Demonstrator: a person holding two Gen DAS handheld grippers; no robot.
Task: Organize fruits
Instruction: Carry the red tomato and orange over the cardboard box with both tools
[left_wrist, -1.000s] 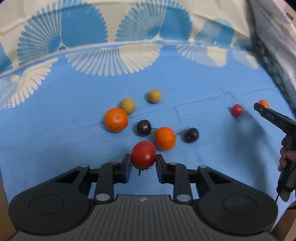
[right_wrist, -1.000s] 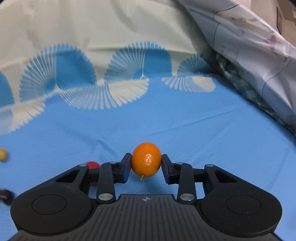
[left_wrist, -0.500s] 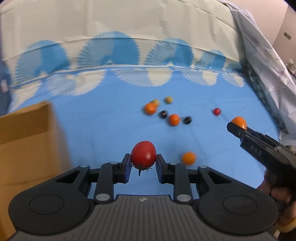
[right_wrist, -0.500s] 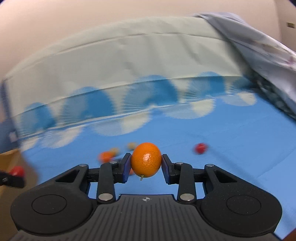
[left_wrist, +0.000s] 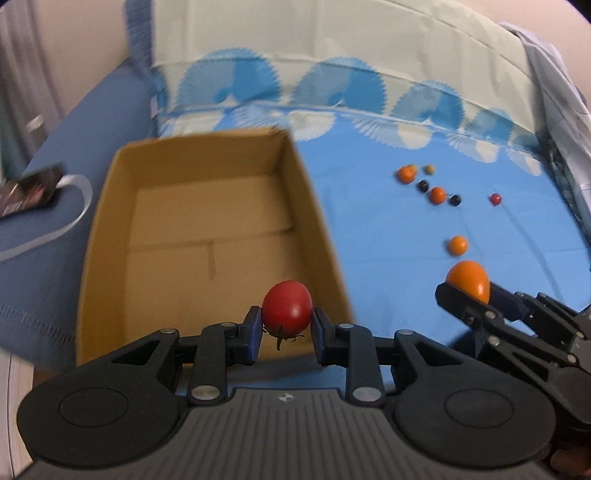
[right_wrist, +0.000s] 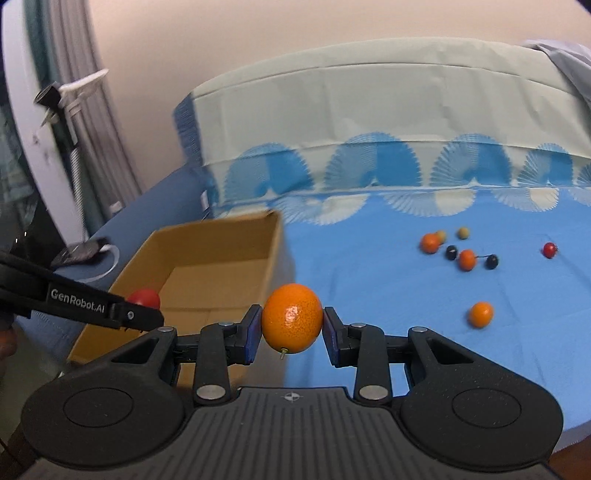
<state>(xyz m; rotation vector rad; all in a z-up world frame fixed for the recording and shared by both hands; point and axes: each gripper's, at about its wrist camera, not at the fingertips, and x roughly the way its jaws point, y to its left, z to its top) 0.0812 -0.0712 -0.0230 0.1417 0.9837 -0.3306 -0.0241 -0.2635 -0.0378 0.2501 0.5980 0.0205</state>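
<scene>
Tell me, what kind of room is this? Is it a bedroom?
Probably a bedroom, yes. The fruit lies on a blue bedsheet with a fan pattern, the pale bedding behind it looks like a pillow or folded cover, and a cardboard box sits at the bed's edge.

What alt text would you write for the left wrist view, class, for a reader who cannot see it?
The left gripper holds a red tomato above the near end of an open, empty cardboard box. At right, the right gripper holds an orange fruit over a blue bedsheet dotted with small fruits.
</scene>
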